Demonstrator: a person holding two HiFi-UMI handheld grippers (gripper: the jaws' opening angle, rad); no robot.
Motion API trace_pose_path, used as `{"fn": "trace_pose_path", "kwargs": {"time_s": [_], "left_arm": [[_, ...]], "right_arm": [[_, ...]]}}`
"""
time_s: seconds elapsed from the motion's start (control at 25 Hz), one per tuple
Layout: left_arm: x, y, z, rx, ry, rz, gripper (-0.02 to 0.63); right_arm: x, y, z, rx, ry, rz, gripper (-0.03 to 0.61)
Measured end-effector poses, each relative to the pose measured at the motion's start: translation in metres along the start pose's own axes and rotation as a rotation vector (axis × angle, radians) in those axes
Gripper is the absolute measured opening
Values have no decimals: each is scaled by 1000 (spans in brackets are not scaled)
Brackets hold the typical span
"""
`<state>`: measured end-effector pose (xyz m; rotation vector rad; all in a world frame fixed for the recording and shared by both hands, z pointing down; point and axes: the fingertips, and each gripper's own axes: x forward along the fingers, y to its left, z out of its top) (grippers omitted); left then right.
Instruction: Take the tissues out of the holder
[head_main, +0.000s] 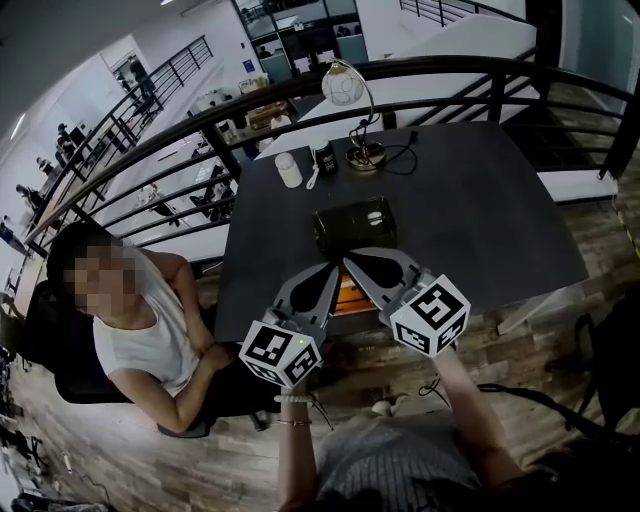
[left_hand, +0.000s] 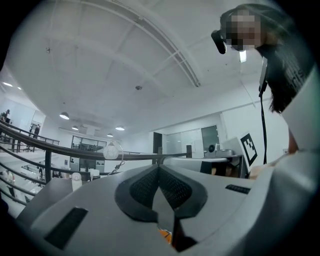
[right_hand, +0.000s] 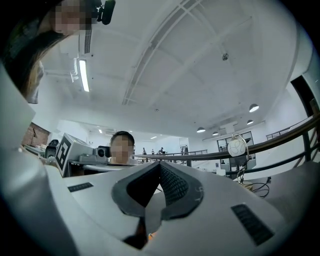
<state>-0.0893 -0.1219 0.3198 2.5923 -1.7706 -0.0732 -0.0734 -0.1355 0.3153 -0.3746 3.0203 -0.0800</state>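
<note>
The tissue holder is a dark green box on the black table, with a bit of white tissue showing at its top. My left gripper and right gripper hover side by side just in front of the holder, tips nearly touching each other. Both are shut with nothing between the jaws. In the left gripper view the left gripper tilts up at the ceiling, and so does the right gripper in its own view. Neither gripper view shows the holder.
A lamp with a round shade, a white bottle and a small dark jar stand at the table's far side. A seated person is at the table's left. A black railing runs behind.
</note>
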Motion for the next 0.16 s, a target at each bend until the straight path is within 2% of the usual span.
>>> {"fn": "trace_pose_path", "kwargs": {"time_s": [0.16], "left_arm": [[3, -6, 8, 15, -12, -7, 8]], "right_arm": [[-8, -3, 10, -16, -23, -18, 12]]}}
